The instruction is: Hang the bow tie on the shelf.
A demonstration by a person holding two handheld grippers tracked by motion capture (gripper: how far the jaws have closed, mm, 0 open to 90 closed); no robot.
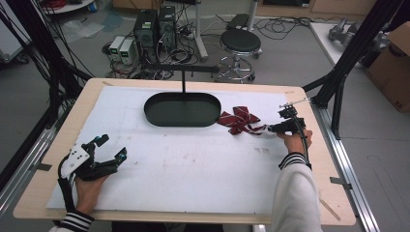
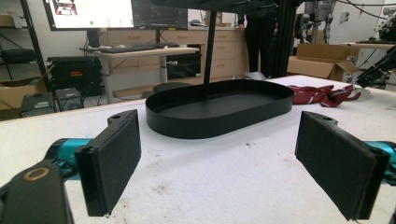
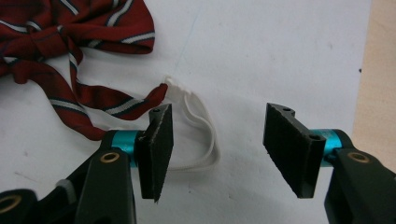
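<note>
Both grippers have their jaws spread apart, nothing clamped in either. Left gripper [image 1: 112, 148] sits at the near left of the white mat [image 1: 193, 179], held low in the person's left hand [image 1: 89, 186]. Right gripper [image 1: 270, 129] is over at the right side, pointing left toward the red striped bow tie [image 1: 239, 119], which lies flat on the mat just right of the black oval tray [image 1: 182, 109].

From up high you can't really make out what's by the right gripper's tips, just a pale bit. The right gripper view sorts that out: a white elastic loop [image 3: 205, 135] is attached to one tail of the bow tie, and it lies on the mat between the open jaws, closer to the left pad [image 3: 156, 151]. Can't tell whether that pad touches it.

Left gripper view gives the low angle instead: tray well ahead of the pads [image 2: 109, 161], shallow wall, with a thin black post [image 2: 208, 51] rising from it, and the bow tie off at far right. It also shows the desks and a monitor [image 2: 88, 13] behind the table.
</note>
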